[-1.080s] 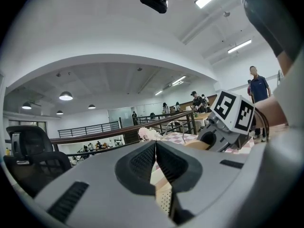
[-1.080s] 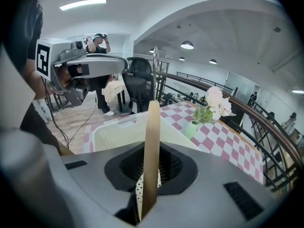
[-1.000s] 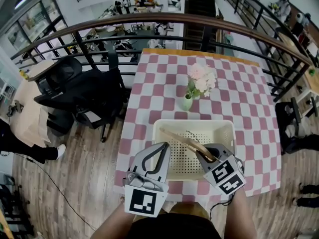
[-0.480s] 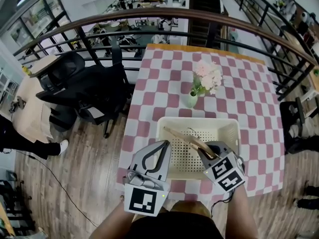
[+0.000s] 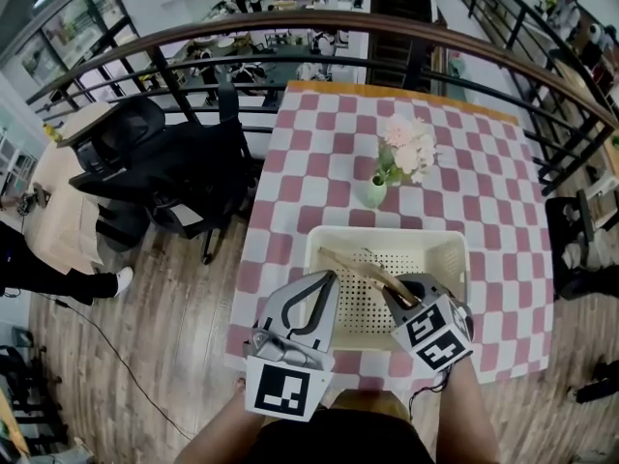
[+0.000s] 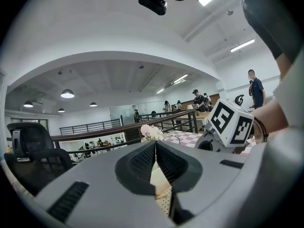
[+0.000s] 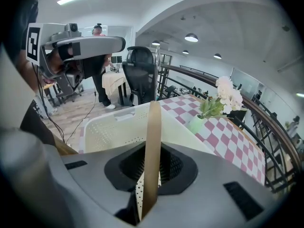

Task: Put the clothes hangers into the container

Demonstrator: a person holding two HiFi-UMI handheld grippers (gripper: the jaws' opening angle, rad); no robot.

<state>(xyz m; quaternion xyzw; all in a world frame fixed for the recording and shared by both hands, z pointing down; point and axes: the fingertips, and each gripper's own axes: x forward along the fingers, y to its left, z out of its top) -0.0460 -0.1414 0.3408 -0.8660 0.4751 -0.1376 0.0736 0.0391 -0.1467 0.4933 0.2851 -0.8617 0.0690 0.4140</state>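
A wooden clothes hanger point(image 5: 363, 271) hangs tilted over the cream perforated basket point(image 5: 450, 259), its metal hook over the basket floor. My right gripper point(image 5: 397, 296) is shut on the hanger's near arm; in the right gripper view the wooden bar point(image 7: 153, 127) stands pinched between the dark pads, above the basket point(image 7: 118, 122). My left gripper point(image 5: 327, 280) hovers at the basket's near left rim. Its jaws point(image 6: 155, 146) are pressed together with nothing between them. The right gripper's marker cube point(image 6: 232, 122) shows beside it.
The basket stands on a pink-and-white checked table point(image 5: 319, 177). A green vase with pale flowers point(image 5: 401, 153) stands just behind it. A black office chair point(image 5: 155, 162) is left of the table, and a dark railing point(image 5: 290, 37) runs behind.
The right gripper has sunk slightly with the hanger toward the basket. The left gripper has stayed in place.
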